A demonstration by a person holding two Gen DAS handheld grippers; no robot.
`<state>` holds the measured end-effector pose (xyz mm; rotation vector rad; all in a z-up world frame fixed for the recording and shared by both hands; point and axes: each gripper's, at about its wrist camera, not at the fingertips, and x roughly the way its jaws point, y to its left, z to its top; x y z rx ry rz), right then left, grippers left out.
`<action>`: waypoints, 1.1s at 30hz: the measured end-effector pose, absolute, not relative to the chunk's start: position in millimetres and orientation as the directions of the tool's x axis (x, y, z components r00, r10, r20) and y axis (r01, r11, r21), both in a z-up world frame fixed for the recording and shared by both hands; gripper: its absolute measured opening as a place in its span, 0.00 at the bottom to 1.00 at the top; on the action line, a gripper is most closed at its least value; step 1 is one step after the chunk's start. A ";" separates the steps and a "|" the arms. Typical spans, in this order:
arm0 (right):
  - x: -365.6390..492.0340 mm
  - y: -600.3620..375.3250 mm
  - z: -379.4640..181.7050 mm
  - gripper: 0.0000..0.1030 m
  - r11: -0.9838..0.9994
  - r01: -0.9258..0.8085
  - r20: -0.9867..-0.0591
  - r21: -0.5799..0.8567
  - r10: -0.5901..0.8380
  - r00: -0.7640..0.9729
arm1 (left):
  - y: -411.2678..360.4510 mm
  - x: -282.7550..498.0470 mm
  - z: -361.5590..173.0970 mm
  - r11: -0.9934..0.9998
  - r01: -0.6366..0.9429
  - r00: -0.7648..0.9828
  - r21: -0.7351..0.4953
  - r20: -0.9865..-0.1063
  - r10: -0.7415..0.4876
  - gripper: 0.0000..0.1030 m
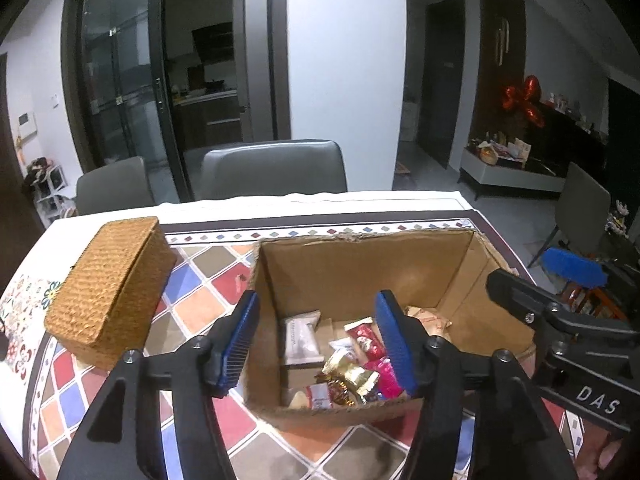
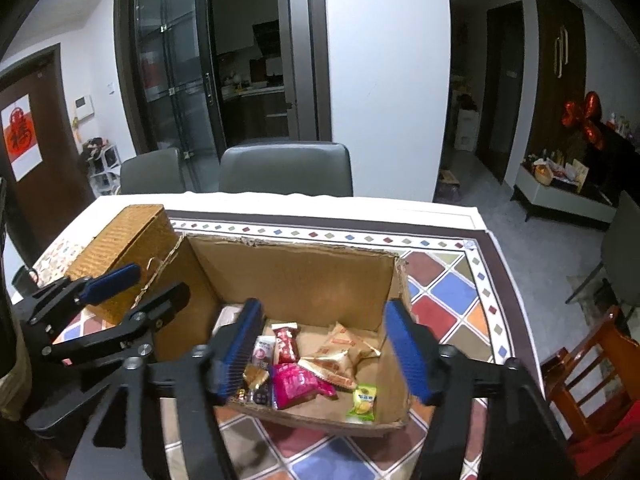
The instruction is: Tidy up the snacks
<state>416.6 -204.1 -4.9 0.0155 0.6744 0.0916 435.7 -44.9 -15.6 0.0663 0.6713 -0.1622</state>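
- Where the near rim dips: left gripper (image 1: 318, 340) and right gripper (image 2: 326, 350) spread, gripping nothing.
- Below: snacks (image 2: 304, 368) loose on the floor of the cardboard box (image 2: 296, 280), pointing every way.
- Beyond-left: wicker basket (image 1: 108, 284), long axis running away.

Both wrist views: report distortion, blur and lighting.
Left wrist view: strong fisheye bending with black corners, dim indoor light, snacks in the cardboard box fairly sharp. Right wrist view: same bending and dark corners; the right gripper looks slightly smeared, its finger soft-edged.
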 end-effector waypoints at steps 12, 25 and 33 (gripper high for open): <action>376.5 -198.5 18.0 0.80 0.999 -0.047 -0.590 0.017 0.048 0.806 | -21.3 389.1 9.3 0.994 0.101 0.809 0.027 -0.584 -0.067 0.78; 309.2 -196.7 47.6 0.85 1.000 -0.020 -0.539 0.022 0.029 0.842 | -9.4 324.3 32.6 0.996 0.089 0.834 0.020 -0.548 -0.063 0.81; 272.2 -197.8 51.4 0.85 1.000 0.002 -0.520 0.019 0.008 0.854 | -5.6 288.0 35.4 0.995 0.094 0.843 0.019 -0.534 -0.069 0.81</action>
